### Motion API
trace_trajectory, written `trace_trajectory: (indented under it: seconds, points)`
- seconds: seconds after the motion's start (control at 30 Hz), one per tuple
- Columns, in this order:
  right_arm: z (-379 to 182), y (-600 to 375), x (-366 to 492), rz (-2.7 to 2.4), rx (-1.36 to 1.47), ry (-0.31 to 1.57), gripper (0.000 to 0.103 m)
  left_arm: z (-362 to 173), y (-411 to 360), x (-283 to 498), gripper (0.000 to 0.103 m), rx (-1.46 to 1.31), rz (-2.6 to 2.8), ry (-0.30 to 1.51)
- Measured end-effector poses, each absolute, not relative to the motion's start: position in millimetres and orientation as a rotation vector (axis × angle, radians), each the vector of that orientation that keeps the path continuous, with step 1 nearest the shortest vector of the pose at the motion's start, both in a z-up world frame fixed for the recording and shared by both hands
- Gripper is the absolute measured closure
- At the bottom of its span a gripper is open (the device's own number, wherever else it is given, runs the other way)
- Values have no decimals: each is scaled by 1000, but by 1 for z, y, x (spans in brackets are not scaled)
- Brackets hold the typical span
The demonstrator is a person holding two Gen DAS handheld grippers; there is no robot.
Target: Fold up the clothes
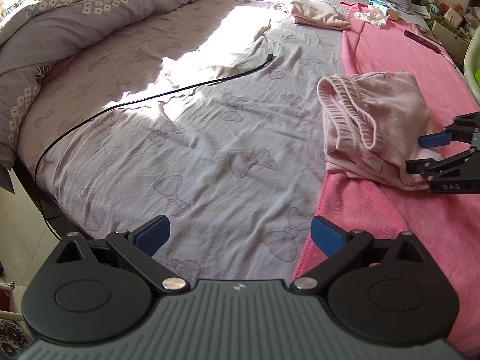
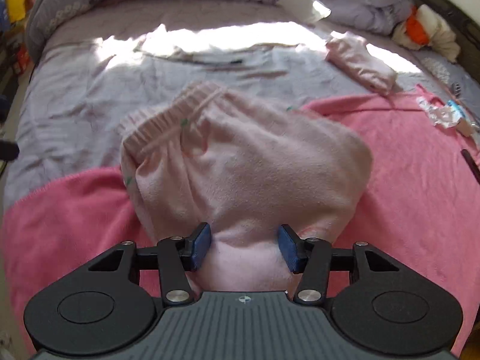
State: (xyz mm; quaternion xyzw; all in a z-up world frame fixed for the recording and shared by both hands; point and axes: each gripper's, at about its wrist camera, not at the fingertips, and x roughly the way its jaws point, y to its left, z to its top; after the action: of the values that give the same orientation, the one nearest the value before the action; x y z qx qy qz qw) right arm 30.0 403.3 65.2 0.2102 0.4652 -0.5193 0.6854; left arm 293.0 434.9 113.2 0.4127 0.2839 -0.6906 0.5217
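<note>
Pale pink fleece trousers (image 1: 375,126) with a ribbed waistband lie folded in a bundle where the pink blanket (image 1: 420,240) meets the lilac sheet. In the right wrist view the trousers (image 2: 246,165) fill the middle, waistband away from me. My right gripper (image 2: 244,246) is shut on their near end, and the cloth narrows between the blue pads (image 2: 201,246). In the left wrist view the right gripper (image 1: 426,153) comes in from the right edge. My left gripper (image 1: 240,237) hangs open over the sheet, left of the trousers, with nothing between its fingers.
A black cable (image 1: 150,99) runs across the bow-print sheet (image 1: 210,150). Another folded pink garment (image 1: 315,12) lies at the far side, near tissues and small packets (image 1: 375,12). A bunched quilt (image 1: 75,15) fills the far left. The bed's edge (image 1: 27,180) drops off at left.
</note>
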Motion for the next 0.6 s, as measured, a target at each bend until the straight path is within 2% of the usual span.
trace_trajectory:
  seconds: [0.1, 0.17, 0.23, 0.43, 0.6]
  points:
    - [78, 409, 23, -1082, 438, 1042, 48, 117, 463, 253, 2, 1005, -1616, 645]
    - [94, 416, 9, -1044, 490, 1042, 44, 121, 485, 227, 2, 998, -1587, 656]
    - [107, 429, -8, -972, 520, 1102, 24, 123, 507, 200, 2, 991, -1559, 676]
    - [134, 476, -52, -844, 261, 1258, 23, 133, 573, 121, 1, 952, -1524, 730]
    - [137, 476, -67, -735, 150, 1338, 23, 139, 591, 79, 1, 916, -1555, 770]
